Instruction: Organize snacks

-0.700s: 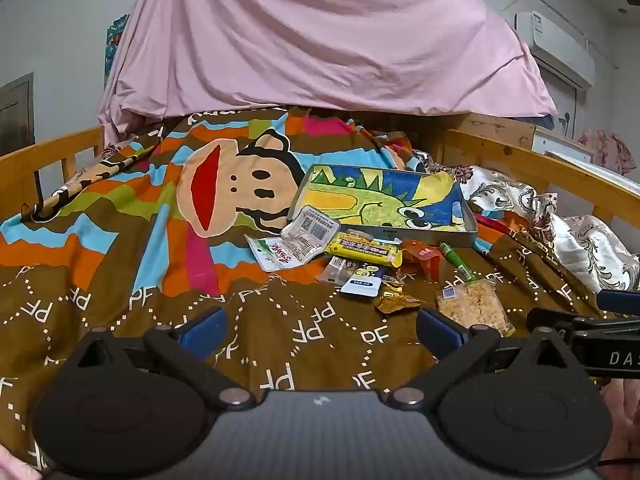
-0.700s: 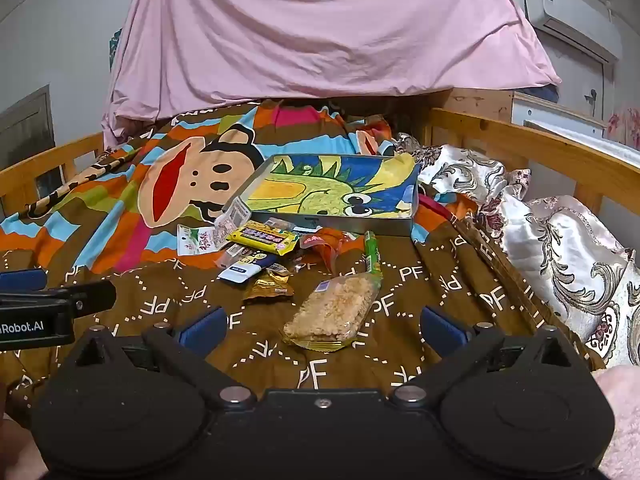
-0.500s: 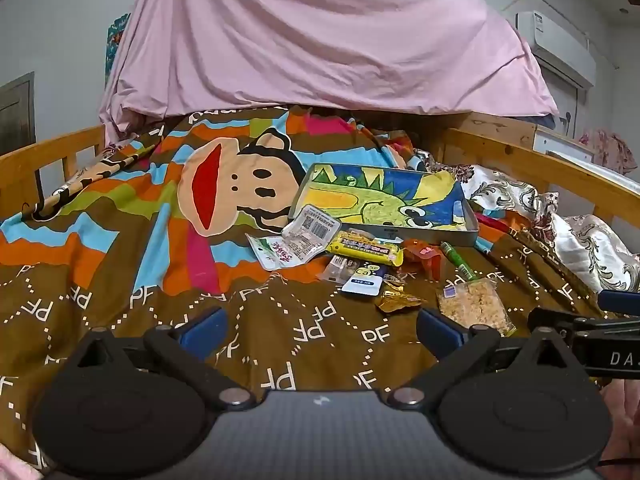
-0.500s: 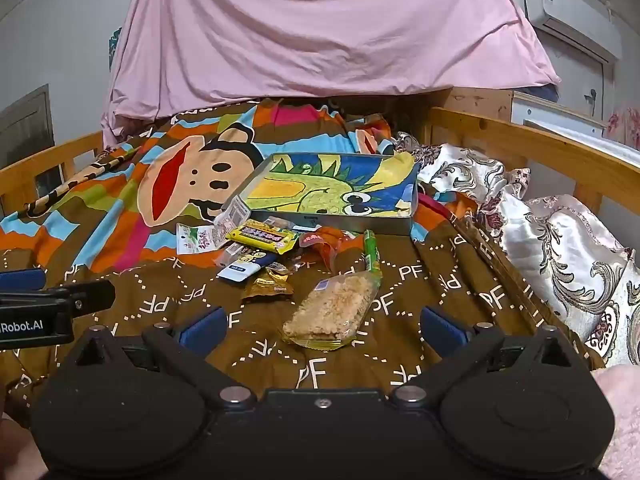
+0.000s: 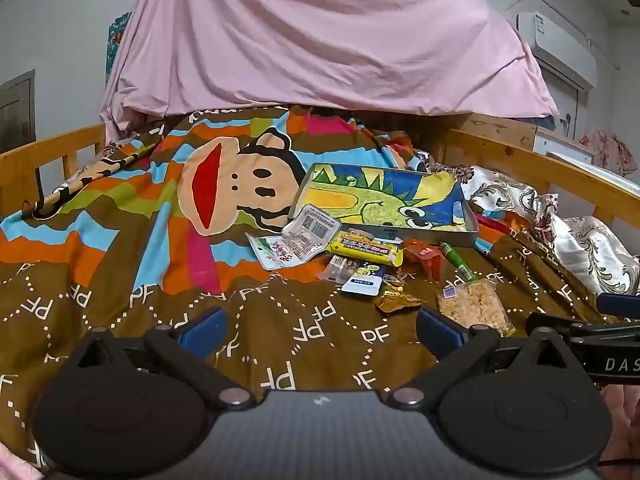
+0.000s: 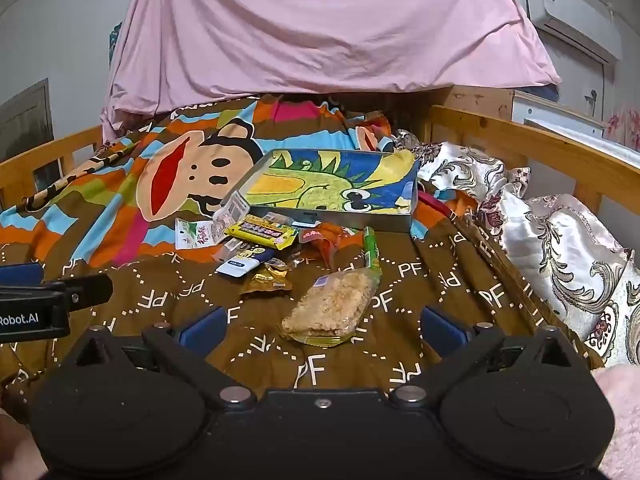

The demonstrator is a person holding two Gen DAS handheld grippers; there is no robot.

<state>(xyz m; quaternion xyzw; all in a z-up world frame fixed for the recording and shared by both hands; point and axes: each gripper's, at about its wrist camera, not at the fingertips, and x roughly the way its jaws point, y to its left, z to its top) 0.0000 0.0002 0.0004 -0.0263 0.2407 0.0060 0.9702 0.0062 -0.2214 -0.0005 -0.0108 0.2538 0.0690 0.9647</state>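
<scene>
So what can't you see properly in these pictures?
- Print on the yellow snack bar: too small to read in either wrist view.
- Clear packet: partly covered by that bar and the blue-and-white pouch.
- Inside of the dinosaur tin: near corner hidden by a QR-code packet.
- Right tongs in the left view: cut off by the edge.

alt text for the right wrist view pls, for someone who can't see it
The open right gripper hovers empty over a patterned bedspread, just short of a clear packet of crispy rice cake. Beyond it, small snack packets lie scattered in front of a dinosaur-print tin tray.
</scene>
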